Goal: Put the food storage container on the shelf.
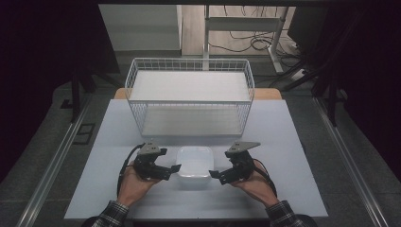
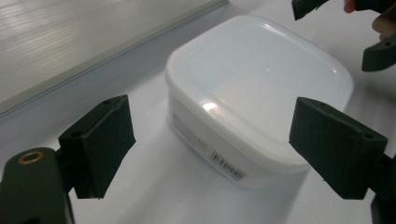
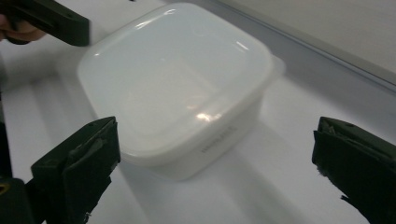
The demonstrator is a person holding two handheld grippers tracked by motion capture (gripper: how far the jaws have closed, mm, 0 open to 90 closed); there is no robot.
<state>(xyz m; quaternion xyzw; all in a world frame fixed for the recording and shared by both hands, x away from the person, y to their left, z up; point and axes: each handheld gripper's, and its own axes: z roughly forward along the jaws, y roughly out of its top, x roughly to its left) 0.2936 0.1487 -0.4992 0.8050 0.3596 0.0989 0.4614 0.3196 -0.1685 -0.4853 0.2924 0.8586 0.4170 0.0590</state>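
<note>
Both grippers sit low over the near part of the table (image 1: 118, 189), one on each side of a white lidded plastic container (image 1: 194, 161). That container stands on the table near the middle of the near edge, lid on, just in front of a white wire basket (image 1: 189, 66) that takes up the far half of the table.

On the container's left, the left gripper (image 1: 174, 169) points inward at it, its tips just beside the container's left wall; from above I cannot tell whether they touch it. In the left gripper view, the gripper (image 2: 212, 144) has its jaws spread wide, with the container (image 2: 252, 88) ahead of them and partly in the gap; nothing is clamped, and the pads stand clear of its walls. A barcode label (image 2: 228, 167) shows on the side wall facing this gripper.

Opposite it, the right gripper (image 1: 213, 174) is held near the container's right wall, with a small gap visible. In the right gripper view, this gripper (image 3: 215, 168) also has its jaws wide apart, the container (image 3: 177, 79) ahead between them and untouched. One jaw of the left gripper (image 3: 51, 21) shows beyond the container's far corner there.

Each gripper is carried in a hand, left hand (image 1: 135, 182) and right hand (image 1: 255, 182), coming in from the near edge.
</note>
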